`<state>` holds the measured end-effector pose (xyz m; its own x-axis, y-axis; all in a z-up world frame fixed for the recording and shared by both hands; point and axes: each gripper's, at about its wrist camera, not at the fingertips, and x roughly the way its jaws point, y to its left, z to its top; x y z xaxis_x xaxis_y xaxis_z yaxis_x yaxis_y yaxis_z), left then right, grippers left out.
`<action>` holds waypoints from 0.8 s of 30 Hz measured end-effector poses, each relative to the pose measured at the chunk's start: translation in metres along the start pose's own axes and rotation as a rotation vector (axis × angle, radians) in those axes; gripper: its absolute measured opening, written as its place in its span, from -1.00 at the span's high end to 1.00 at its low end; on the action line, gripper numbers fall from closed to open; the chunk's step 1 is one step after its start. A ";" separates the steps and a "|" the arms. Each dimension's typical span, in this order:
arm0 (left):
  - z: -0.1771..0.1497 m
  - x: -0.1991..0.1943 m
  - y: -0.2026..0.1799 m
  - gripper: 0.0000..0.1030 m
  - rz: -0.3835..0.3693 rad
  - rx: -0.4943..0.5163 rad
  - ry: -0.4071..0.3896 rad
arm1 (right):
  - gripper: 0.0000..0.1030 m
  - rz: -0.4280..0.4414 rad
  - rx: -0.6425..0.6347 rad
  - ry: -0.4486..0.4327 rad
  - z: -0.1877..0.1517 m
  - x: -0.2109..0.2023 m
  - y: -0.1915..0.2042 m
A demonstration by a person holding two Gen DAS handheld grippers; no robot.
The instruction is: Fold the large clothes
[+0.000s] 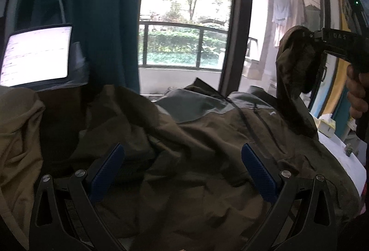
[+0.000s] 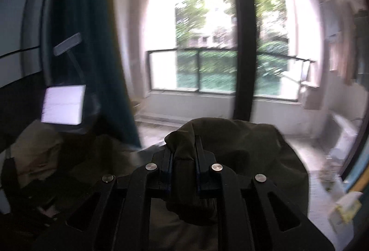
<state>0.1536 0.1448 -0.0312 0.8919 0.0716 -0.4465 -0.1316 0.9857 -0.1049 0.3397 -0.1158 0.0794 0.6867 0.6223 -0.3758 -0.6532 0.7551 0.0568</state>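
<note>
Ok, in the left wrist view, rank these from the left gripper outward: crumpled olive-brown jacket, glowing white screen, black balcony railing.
1. The crumpled olive-brown jacket, directly under the left gripper.
2. The glowing white screen, up on the left.
3. The black balcony railing, farthest, outside the window, centre.
</note>
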 end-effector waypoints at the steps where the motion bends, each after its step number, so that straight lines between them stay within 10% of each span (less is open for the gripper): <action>1: 0.000 -0.002 0.004 -1.00 0.007 -0.005 0.000 | 0.70 0.033 -0.001 0.019 -0.004 0.004 0.006; 9: 0.000 -0.008 0.027 -1.00 0.037 -0.109 0.005 | 0.46 0.172 -0.041 0.146 -0.049 0.019 0.044; 13: 0.000 -0.007 0.024 -1.00 0.044 -0.151 0.011 | -0.35 0.140 -0.004 0.173 -0.073 0.004 0.036; 24: 0.004 -0.001 -0.023 -1.00 -0.010 -0.126 0.031 | -1.00 0.156 0.031 0.106 -0.098 -0.046 0.005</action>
<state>0.1574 0.1229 -0.0246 0.8801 0.0553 -0.4716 -0.1779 0.9593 -0.2193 0.2731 -0.1609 0.0069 0.5395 0.7082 -0.4553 -0.7378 0.6582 0.1496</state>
